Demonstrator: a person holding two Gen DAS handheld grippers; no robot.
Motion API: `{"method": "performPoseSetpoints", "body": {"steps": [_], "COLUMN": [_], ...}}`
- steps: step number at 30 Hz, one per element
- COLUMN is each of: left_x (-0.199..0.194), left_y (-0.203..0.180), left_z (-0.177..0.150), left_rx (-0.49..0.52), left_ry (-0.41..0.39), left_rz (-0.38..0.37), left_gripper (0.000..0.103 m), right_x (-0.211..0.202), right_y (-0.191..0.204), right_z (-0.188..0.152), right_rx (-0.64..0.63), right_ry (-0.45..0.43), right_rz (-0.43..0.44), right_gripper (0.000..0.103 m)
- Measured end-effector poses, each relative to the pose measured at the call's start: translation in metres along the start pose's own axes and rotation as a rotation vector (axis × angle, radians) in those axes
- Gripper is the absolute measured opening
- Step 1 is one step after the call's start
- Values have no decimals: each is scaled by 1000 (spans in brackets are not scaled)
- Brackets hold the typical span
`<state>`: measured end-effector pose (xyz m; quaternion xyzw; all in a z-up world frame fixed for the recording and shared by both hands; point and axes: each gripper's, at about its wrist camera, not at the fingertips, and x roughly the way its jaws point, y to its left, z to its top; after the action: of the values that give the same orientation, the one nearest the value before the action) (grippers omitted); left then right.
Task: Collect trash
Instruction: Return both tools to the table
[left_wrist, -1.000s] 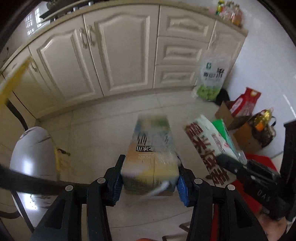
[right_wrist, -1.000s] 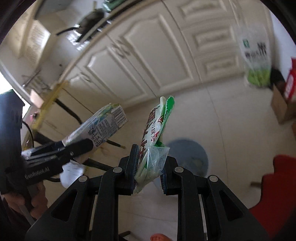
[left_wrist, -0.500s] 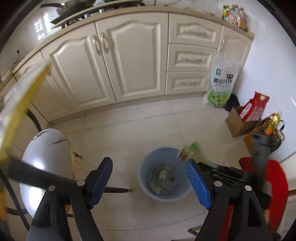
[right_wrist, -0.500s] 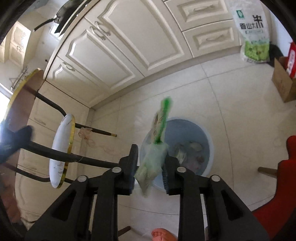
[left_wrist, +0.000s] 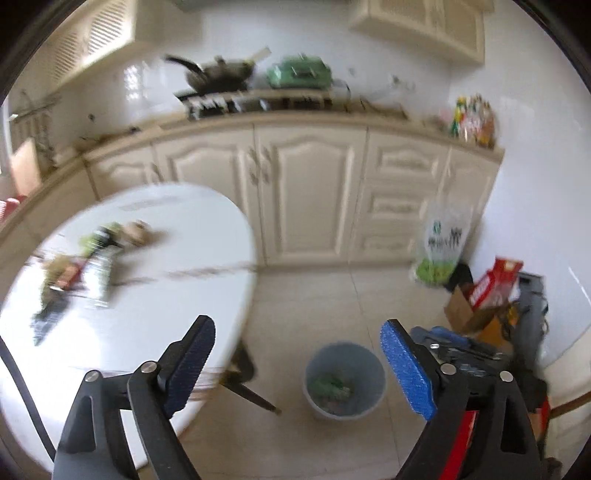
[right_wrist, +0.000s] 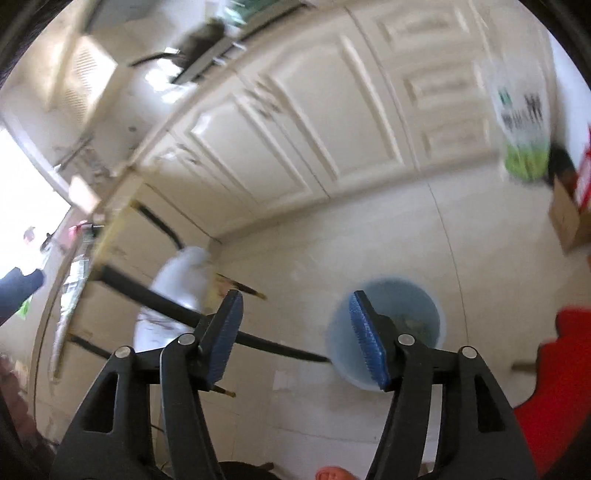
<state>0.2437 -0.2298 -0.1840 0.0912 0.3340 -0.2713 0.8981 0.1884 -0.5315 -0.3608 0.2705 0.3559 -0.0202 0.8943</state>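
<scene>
Your left gripper (left_wrist: 297, 363) has just spread wide, empty; your right gripper (right_wrist: 295, 338) has just parted, empty, above the bin (right_wrist: 424, 295).

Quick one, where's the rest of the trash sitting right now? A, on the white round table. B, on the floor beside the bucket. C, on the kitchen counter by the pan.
A: blurred wrappers lie on the white round table, while the blue bucket stands on the floor.

Bright daylight from a blown-out window (right_wrist: 22, 221); heavy motion blur, fisheye-bent edges
</scene>
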Motion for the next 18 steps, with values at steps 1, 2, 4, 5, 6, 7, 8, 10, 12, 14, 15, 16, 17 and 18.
{"method": "performPoseSetpoints", "body": {"steps": [1, 2, 4, 5, 6, 7, 8, 10, 12, 14, 15, 16, 17, 18], "left_x": [-17, -39, -73, -92, -105, -123, -137, -160, -183, -197, -202, -205, -211, -211], "left_y": [8, 17, 37, 49, 56, 68, 77, 93, 109, 125, 132, 140, 150, 155], "left_z": [-3, -7, -15, -21, -25, -30, -37, -45, -59, -72, -78, -82, -88, -91], "left_rx": [-8, -20, -47, -56, -65, -78, -83, -98, -117, -132, -136, -140, -138, -137], "left_ry": [-24, -54, -98, -115, -131, -156, -176, -211, -237, -241, -243, -242, -239, -237], "left_rz": [15, 31, 57, 68, 83, 105, 122, 158, 183, 217, 231, 246, 261, 272], "left_gripper": [93, 93, 95, 96, 97, 97, 100, 101, 102, 102, 102, 102, 102, 102], "right_x": [-12, -22, -46, -57, -63, -72, -77, -86, -88, -85, -80, -75, -71, -62], "right_y": [19, 37, 79, 103, 117, 138, 155, 191, 219, 244, 258, 266, 275, 286], "right_z": [4, 9, 19, 23, 25, 27, 28, 31, 32, 32, 32, 31, 29, 28], "right_rx": [-29, -55, -121, -160, -182, -215, -240, -294, -337, -368, -385, -394, -405, -423], "right_ry": [-23, -45, -97, -118, -132, -150, -158, -181, -185, -184, -178, -172, -167, -155], "right_rz": [12, 24, 48, 58, 65, 81, 93, 108, 116, 120, 120, 116, 116, 119], "right_gripper": [61, 64, 74, 80, 80, 80, 84, 89, 91, 93, 94, 95, 96, 97]}}
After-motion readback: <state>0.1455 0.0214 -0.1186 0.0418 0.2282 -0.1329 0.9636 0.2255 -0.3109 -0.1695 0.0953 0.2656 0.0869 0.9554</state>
